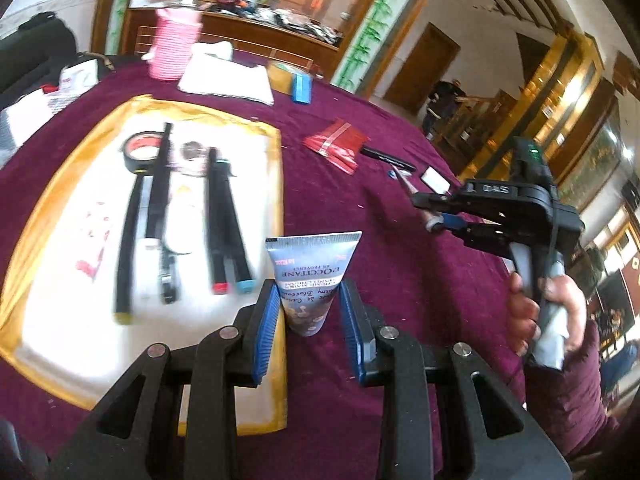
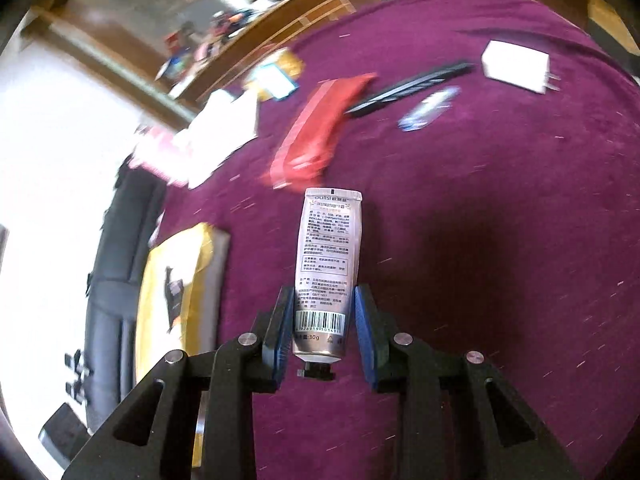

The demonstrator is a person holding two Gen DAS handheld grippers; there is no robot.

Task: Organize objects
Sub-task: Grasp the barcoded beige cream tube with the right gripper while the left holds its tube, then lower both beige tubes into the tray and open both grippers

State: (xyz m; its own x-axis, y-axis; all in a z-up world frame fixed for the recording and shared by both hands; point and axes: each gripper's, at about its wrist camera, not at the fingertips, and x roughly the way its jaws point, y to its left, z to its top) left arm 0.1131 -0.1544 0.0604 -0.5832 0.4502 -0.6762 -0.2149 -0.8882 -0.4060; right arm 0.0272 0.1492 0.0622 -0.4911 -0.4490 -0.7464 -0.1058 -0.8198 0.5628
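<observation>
My left gripper [image 1: 310, 292] is shut on a blue hand cream tube [image 1: 316, 260], crimped end pointing away, above the purple tablecloth beside a gold-rimmed white tray [image 1: 276, 152]. The tray holds markers [image 1: 224, 220], a tape roll [image 1: 140, 152] and other long black items. In the right wrist view my right gripper [image 2: 324, 312] is shut on a silver tube [image 2: 328, 248], cap toward the camera, lifted off the cloth. The same gripper [image 1: 438, 222] shows at the right of the left wrist view, held by a hand [image 1: 560, 312]. The tray edge [image 2: 160, 280] lies to its left.
On the cloth lie a red packet [image 2: 316, 132], a black pen [image 2: 416, 84], a small blue item [image 2: 428, 108] and a white charger [image 2: 516, 66]. At the far edge stand a pink cup [image 1: 174, 46], a white pack [image 1: 228, 80] and a tape roll [image 1: 296, 80]. A black chair [image 2: 120, 260] is alongside.
</observation>
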